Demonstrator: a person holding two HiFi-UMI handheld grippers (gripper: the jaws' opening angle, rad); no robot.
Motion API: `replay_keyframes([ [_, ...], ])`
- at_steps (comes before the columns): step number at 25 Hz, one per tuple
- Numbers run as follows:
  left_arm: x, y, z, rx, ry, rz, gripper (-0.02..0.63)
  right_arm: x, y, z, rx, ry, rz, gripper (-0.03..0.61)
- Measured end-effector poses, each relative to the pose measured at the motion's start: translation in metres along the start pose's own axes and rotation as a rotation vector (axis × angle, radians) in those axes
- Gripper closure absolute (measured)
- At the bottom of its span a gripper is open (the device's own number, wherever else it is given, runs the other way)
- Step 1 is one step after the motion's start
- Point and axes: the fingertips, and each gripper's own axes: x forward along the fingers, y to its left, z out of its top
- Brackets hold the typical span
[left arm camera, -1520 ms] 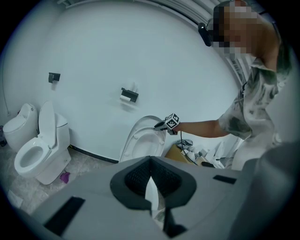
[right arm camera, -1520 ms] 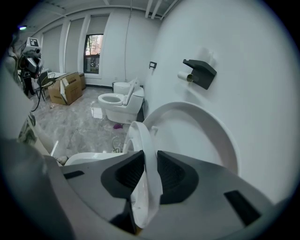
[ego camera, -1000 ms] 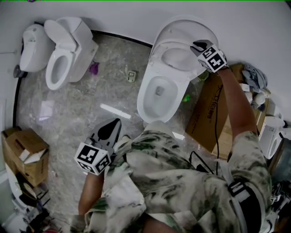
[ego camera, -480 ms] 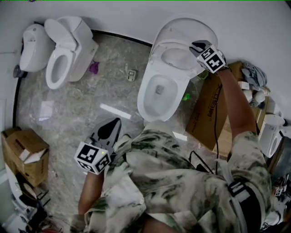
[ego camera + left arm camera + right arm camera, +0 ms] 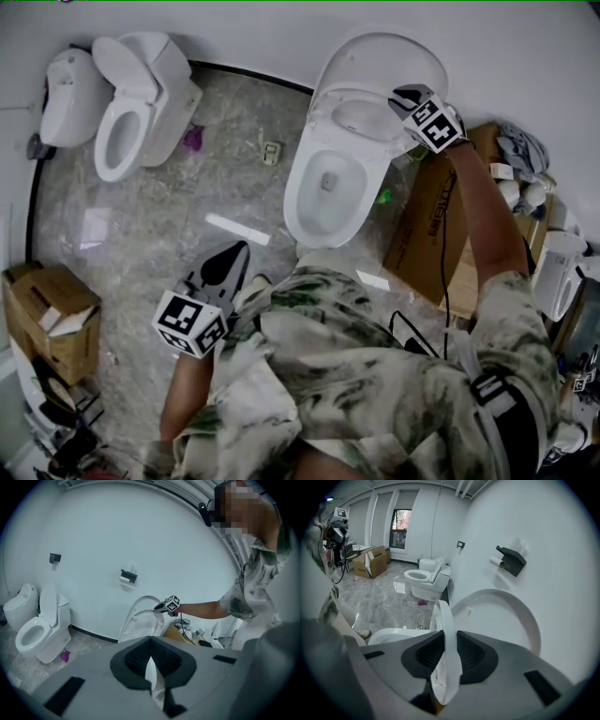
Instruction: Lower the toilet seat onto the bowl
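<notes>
Seat: the toilet seat is standing on edge between the jaws of the right tongs. It is leaning a little off the lid behind them, and the bowl is lying open below the tongs.
Right tongs: they are pinching the seat's rim, one pad on each face.
Left tongs: the left tongs are hanging low at my side, well apart from the right tongs, pressed together on nothing.
Risk one: I am judging this a thin pinch on a smooth rim. If the seat tips past balance it could be slipping free and slamming onto the bowl.
Risk two: pulling off the hinge line could be twisting the seat sideways.
View difference: the right gripper view is showing the pads on the rim. The head view is hiding that behind the marker cube, but it is showing the whole bowl and the cardboard box just beside the right tongs.
</notes>
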Motion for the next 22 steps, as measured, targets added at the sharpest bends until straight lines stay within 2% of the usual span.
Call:
replay_keyframes([
  [22, -0.033, -0.002, -0.019, 0.01, -0.009, -0.014, 0.592, -0.015, 0.052, 0.002, -0.028, 0.023, 0.001, 0.474],
])
